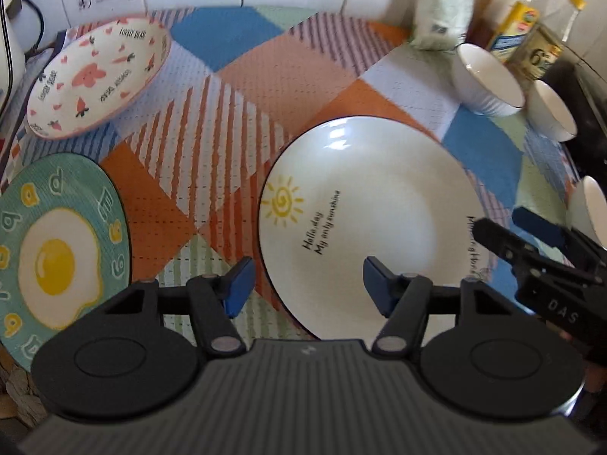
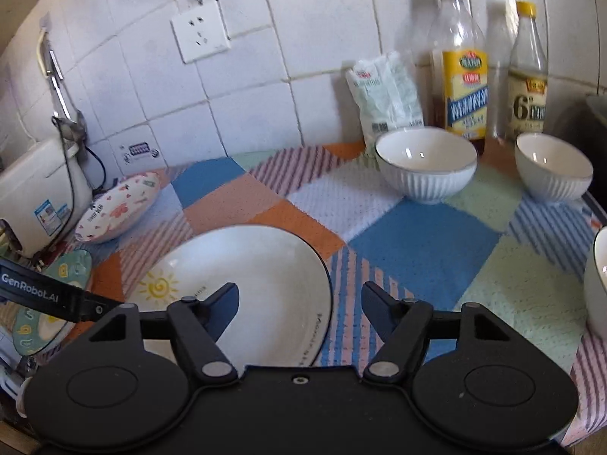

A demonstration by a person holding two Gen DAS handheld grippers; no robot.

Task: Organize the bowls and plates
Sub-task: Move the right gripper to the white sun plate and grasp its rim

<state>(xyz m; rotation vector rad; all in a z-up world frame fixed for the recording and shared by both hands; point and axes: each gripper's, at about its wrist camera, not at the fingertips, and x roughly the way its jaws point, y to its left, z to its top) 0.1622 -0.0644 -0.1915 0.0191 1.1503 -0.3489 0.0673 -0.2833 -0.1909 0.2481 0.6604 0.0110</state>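
Note:
A white plate with a sun drawing (image 1: 379, 204) lies flat on the patchwork mat. My left gripper (image 1: 308, 284) is open and straddles the plate's left rim, one finger off the plate and one above it. My right gripper (image 2: 299, 295) is open too and straddles the right rim of that plate (image 2: 246, 265), pads apart from it. A pink-patterned plate (image 1: 98, 76) sits at the back left. In front of it lies a teal fried-egg plate (image 1: 57, 250). Three white ribbed bowls (image 2: 426, 167) (image 2: 554, 167) (image 2: 597, 284) stand upright along the right side.
Two sauce bottles (image 2: 459, 76) (image 2: 527, 72) and a white bag (image 2: 387, 94) stand against the tiled wall behind the bowls. A white appliance (image 2: 38, 189) with cords sits at the far left. A dark cooktop edge (image 1: 584, 87) borders the mat on the right.

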